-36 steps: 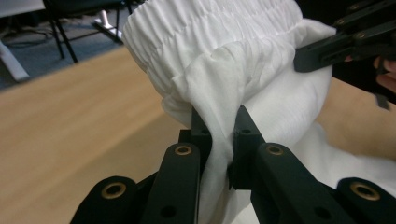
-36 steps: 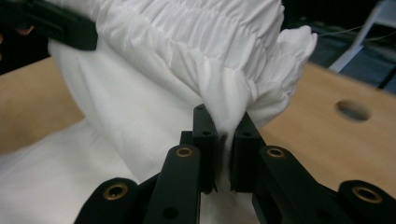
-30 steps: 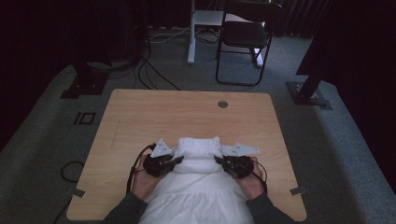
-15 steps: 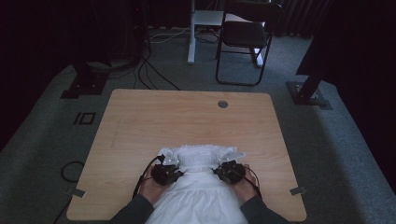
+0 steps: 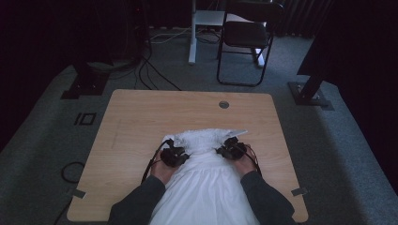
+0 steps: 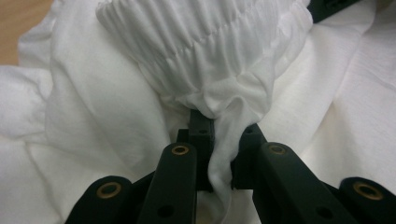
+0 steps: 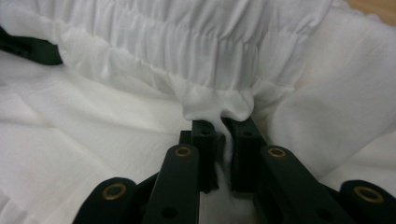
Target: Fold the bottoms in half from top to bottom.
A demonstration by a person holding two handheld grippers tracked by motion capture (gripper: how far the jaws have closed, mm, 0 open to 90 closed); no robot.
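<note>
- White cloth is what we hold: a white garment with a gathered, ribbed band lies on the near half of the wooden bench, spreading from the band back toward our forearms and past the near edge.
- Our left tool sits at the left end of the gathered band, its jaws clamped on a fold of the garment; in the left gripper view the fabric is pinched between the two black jaws just below the band.
- Our right tool sits at the right end of the band, likewise closed on the cloth; in the right gripper view a thin pleat runs down between its jaws, right under the ribbed band.
- Both tools lie level with each other, either side of the band, with the garment's pleated strip stretched between them.
- Our left hand and right hand rest just behind the tools, dark sleeves flanking the garment's skirt.
- Beyond the band, the bench shows bare wood up to a round grommet near its far edge.
- Farther off than the bench, a dark chair stands on the grey carpet.
</note>
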